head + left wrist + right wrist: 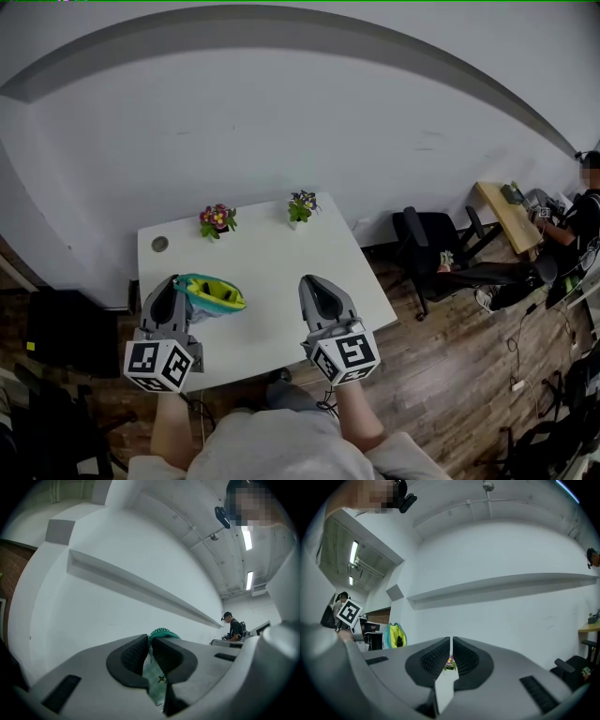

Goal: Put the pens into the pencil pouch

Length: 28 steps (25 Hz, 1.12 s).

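Observation:
The pencil pouch (214,295), teal outside and yellow inside, hangs open over the left part of the white table (272,262). My left gripper (176,286) is shut on its edge. In the left gripper view the pads (136,656) pinch the teal patterned fabric of the pouch (155,681). My right gripper (315,283) is over the table's right half, shut with nothing between its jaws (451,656). From the right gripper view the pouch (394,641) shows its yellow lining and a small dark item inside. No loose pens are visible on the table.
Two small flower pots (217,221) (302,207) stand at the table's far edge, with a round cable hole (160,244) at the far left corner. Black office chairs (431,248) stand to the right. A person (577,220) sits at a wooden desk beyond them.

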Each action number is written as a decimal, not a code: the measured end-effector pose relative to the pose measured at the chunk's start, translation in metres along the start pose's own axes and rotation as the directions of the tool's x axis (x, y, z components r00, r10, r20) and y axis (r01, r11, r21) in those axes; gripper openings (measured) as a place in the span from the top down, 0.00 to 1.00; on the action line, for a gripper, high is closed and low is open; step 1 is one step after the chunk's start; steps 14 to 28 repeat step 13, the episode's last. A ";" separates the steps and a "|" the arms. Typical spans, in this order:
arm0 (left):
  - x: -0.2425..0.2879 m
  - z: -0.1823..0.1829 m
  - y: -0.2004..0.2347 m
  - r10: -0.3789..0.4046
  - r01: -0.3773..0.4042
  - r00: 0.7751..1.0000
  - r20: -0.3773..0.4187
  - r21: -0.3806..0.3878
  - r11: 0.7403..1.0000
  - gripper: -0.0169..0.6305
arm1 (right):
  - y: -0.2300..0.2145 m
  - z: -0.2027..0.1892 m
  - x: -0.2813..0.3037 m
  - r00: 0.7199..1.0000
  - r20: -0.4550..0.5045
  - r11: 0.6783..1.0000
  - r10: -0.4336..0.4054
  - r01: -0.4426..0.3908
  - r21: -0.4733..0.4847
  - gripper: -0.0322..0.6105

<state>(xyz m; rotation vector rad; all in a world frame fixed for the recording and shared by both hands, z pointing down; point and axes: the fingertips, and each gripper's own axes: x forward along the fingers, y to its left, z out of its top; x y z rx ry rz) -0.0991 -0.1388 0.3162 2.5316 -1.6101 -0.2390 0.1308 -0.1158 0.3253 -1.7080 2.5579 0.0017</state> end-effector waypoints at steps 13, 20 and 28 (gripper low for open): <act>-0.008 0.001 -0.009 -0.019 0.019 1.000 -0.001 0.001 1.000 0.89 | 0.001 0.005 -0.012 1.000 0.013 1.000 -0.017 0.017 -0.002 0.89; -0.008 0.001 -0.009 -0.019 0.019 1.000 -0.001 0.001 1.000 0.89 | 0.001 0.005 -0.012 1.000 0.013 1.000 -0.017 0.017 -0.002 0.89; -0.008 0.001 -0.009 -0.019 0.019 1.000 -0.001 0.001 1.000 0.89 | 0.001 0.005 -0.012 1.000 0.013 1.000 -0.017 0.017 -0.002 0.89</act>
